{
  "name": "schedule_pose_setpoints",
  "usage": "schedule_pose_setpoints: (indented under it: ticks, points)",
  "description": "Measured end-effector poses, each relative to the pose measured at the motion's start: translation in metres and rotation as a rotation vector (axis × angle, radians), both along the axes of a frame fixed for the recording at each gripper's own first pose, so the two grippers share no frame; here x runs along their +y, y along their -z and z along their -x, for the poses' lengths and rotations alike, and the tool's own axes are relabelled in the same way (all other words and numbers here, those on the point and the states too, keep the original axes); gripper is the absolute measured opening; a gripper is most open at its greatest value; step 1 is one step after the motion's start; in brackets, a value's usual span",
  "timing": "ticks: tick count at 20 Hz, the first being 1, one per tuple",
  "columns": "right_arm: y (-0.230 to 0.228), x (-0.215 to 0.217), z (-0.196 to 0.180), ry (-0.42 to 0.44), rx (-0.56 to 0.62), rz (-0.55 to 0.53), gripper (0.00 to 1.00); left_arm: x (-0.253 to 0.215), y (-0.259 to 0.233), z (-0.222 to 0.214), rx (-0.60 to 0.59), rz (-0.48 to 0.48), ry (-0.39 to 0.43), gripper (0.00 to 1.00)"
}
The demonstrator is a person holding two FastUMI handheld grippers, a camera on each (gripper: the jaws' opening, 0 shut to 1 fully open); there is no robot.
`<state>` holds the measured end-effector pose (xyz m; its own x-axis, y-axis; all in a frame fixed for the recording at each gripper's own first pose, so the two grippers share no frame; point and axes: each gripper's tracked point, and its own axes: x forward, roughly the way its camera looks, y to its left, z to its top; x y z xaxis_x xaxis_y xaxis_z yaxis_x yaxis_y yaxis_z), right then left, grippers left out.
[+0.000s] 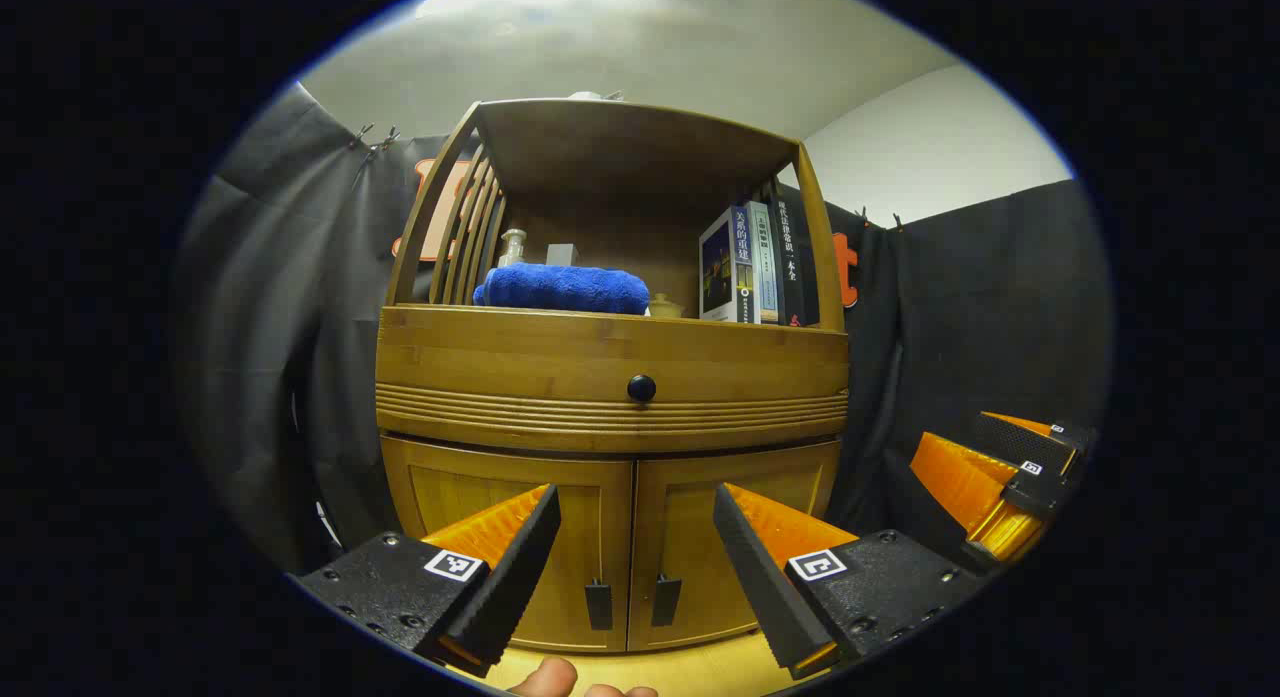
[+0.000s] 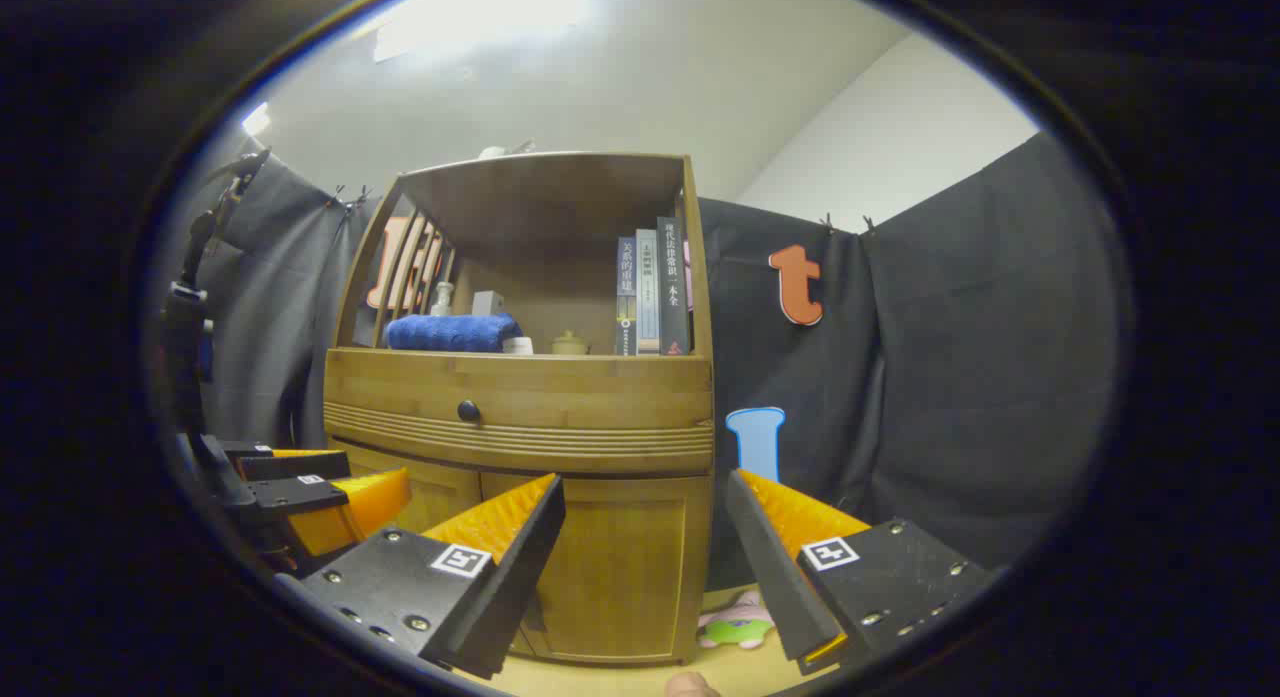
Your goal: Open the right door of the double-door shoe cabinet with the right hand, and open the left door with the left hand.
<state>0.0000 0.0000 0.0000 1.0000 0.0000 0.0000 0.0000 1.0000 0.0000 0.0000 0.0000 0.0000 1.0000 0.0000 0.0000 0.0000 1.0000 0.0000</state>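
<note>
Both doors shut — left gripper (image 1: 635, 542) and right gripper (image 2: 645, 537) jaws spread, well short.

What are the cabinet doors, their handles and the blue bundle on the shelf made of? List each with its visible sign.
Cabinet doors: wood or bamboo, by the look; honey-coloured grain, light sheen, framed panels.
Door handles: dark, matte tabs, plastic or painted metal; cannot tell which.
Blue bundle: soft cloth, likely terry towel; fuzzy surface, rounded folds.
</note>
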Motion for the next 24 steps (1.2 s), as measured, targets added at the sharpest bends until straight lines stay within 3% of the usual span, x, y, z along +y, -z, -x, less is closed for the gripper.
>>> schedule_pose_setpoints:
  ticks: [2, 9, 10, 12, 13, 16, 18, 19, 20, 24]
  points:
    - [-0.001, 0.003, -0.001, -0.004, -0.002, 0.002, 0.93, 0.002, 0.0, 0.0, -0.002, -0.001, -0.006, 0.92]
    - [-0.001, 0.009, -0.006, -0.013, -0.004, 0.013, 0.93, 0.011, 0.001, -0.004, -0.001, 0.012, -0.026, 0.92]
    - [0.0, 0.01, -0.006, -0.013, -0.003, 0.013, 0.97, 0.012, 0.0, -0.003, -0.004, 0.014, -0.026, 0.92]
    - [-0.001, 0.011, -0.007, -0.013, -0.002, 0.014, 0.93, 0.013, -0.001, -0.005, -0.008, 0.012, -0.027, 0.92]
    - [-0.001, 0.012, -0.008, -0.013, -0.003, 0.014, 0.97, 0.014, -0.002, -0.005, -0.012, 0.009, -0.028, 0.92]
    - [-0.001, 0.015, -0.008, -0.019, -0.002, 0.016, 0.93, 0.016, -0.003, -0.005, -0.017, 0.005, -0.032, 0.92]
    - [0.0, 0.018, -0.009, -0.023, 0.0, 0.017, 0.97, 0.018, -0.003, -0.006, -0.016, 0.006, -0.035, 0.92]
    - [0.0, 0.019, -0.009, -0.025, 0.0, 0.016, 0.93, 0.018, -0.003, -0.006, -0.016, 0.006, -0.035, 0.92]
    - [0.001, 0.02, -0.008, -0.026, 0.001, 0.014, 0.97, 0.019, -0.002, -0.005, -0.015, 0.006, -0.035, 0.92]
    - [0.003, 0.024, -0.01, -0.03, 0.007, 0.015, 0.97, 0.024, -0.003, -0.005, -0.016, 0.001, -0.044, 0.92]
